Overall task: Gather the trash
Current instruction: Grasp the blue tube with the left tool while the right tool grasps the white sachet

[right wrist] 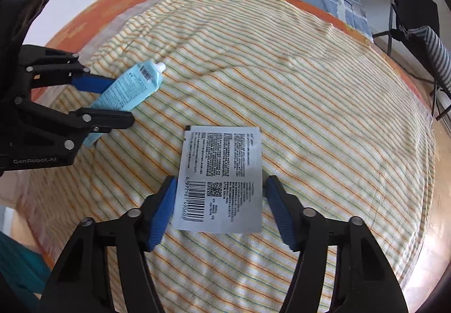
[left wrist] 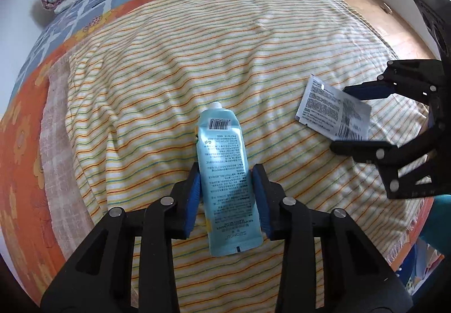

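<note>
Pale-blue plastic tube lies lengthwise between my left gripper pads (clamped); flat silver sachet sits loose inside my right gripper.

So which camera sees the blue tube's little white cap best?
The left wrist view: the blue tube lies lengthwise in the middle, and its white cap points away, unblocked. In the right wrist view the cap is smaller, off at the left, and the left gripper covers part of the tube.
</note>
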Tool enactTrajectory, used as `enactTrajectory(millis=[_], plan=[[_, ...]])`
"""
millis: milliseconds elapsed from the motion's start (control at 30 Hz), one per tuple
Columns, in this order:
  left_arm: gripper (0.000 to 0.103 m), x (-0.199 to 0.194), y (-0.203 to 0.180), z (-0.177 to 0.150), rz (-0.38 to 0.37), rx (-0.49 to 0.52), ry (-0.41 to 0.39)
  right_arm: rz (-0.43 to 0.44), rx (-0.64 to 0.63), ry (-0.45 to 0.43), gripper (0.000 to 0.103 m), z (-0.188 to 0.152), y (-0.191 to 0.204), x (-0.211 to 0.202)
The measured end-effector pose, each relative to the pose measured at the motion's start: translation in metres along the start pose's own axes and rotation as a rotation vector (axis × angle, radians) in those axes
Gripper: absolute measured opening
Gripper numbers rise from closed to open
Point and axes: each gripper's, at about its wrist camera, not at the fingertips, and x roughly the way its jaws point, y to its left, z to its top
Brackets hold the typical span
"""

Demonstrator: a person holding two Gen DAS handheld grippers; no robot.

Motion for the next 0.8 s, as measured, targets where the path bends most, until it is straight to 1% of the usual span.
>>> enactTrajectory(millis=[133, 167, 200, 267, 300, 333, 433, 567, 800], plan=[[0.033, -0.003, 0.003, -0.004, -0.013, -0.039, -0.009, -0.006, 0.032, -0.007, 0.052, -0.003, -0.004, -0.006], [0.032, -0.004, 0.003, -0.006, -0.014, -0.043, -0.014, -0.010, 0.036, -0.010, 0.049, -0.004, -0.004, -0.008], [0.031, -0.006, 0.002, -0.007, -0.019, -0.048, -0.017, -0.016, 0.037, -0.012, 0.047, -0.005, -0.003, -0.010], [0.025, -0.010, 0.001, -0.010, -0.036, -0.060, -0.023, -0.026, 0.044, -0.024, 0.046, -0.006, -0.004, -0.015], [0.011, -0.010, 0.001, -0.011, -0.040, -0.060, -0.018, -0.022, 0.051, -0.026, 0.046, -0.007, -0.005, -0.017], [0.007, -0.010, 0.001, -0.013, -0.040, -0.060, -0.013, -0.015, 0.058, -0.024, 0.046, -0.006, -0.006, -0.017], [0.006, -0.011, 0.000, -0.016, -0.046, -0.066, -0.005, -0.003, 0.090, -0.027, 0.046, -0.009, -0.012, -0.021], [0.006, -0.013, -0.010, -0.020, -0.023, -0.034, -0.018, -0.012, 0.097, -0.029, 0.046, -0.012, -0.015, -0.025], [0.005, -0.020, -0.014, -0.024, -0.069, -0.080, -0.064, -0.014, 0.106, -0.054, 0.046, -0.020, -0.016, -0.040]])
